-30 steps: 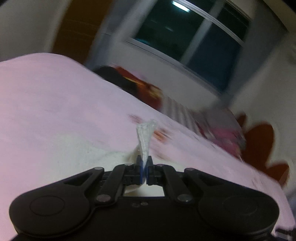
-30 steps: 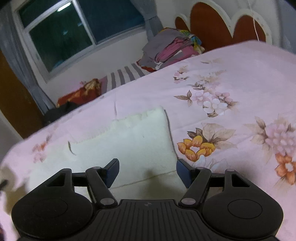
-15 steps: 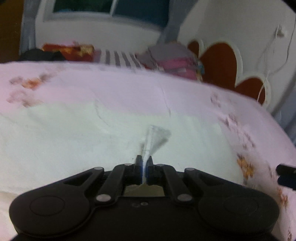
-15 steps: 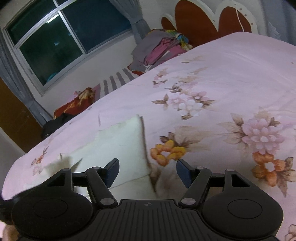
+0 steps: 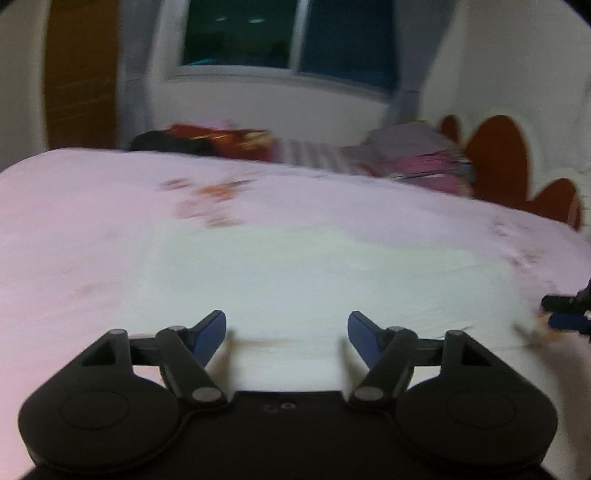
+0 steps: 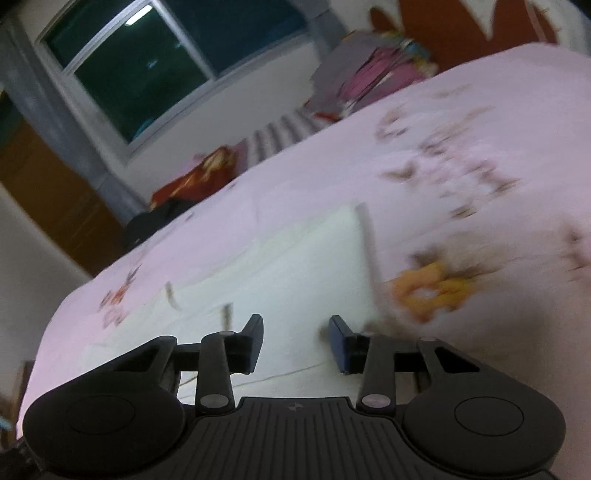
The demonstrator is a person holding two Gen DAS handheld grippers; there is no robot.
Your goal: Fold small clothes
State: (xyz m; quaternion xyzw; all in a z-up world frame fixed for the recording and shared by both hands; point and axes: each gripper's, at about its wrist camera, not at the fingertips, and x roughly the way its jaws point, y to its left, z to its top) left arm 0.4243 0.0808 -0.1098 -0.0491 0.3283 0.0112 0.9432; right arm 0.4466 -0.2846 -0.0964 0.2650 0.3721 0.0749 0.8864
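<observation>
The left gripper (image 5: 287, 329) is hovering low over the cloth (image 5: 295, 269), its jaws standing wide apart with nothing between them. The cloth, a pale cream piece, is lying flat on the bed (image 5: 74, 206), spreading across the pink sheet straight ahead of the blue fingertips (image 5: 210, 326); its edges are blurring into the sheet, so its exact outline is hard to tell in this view. At the far right of the left wrist view the right gripper (image 5: 567, 314) is showing as a dark shape with blue tips, near the cloth's right edge. In the right wrist view the right gripper (image 6: 296, 338) is tilting over the near part of the cloth (image 6: 295, 266), its jaws parted by a moderate gap and gripping nothing; cream fabric is showing between them. From here the cloth's right edge is running as a straight line just beside an orange flower (image 6: 430, 291) printed on the sheet. Beyond the bed a pile of clothes (image 6: 369, 74) is sitting near the red headboard (image 5: 496, 158), a striped piece (image 6: 280, 134) and a red bundle (image 6: 199, 173) are lying along the far side, and a dark window (image 5: 291, 33) is filling the wall behind.
</observation>
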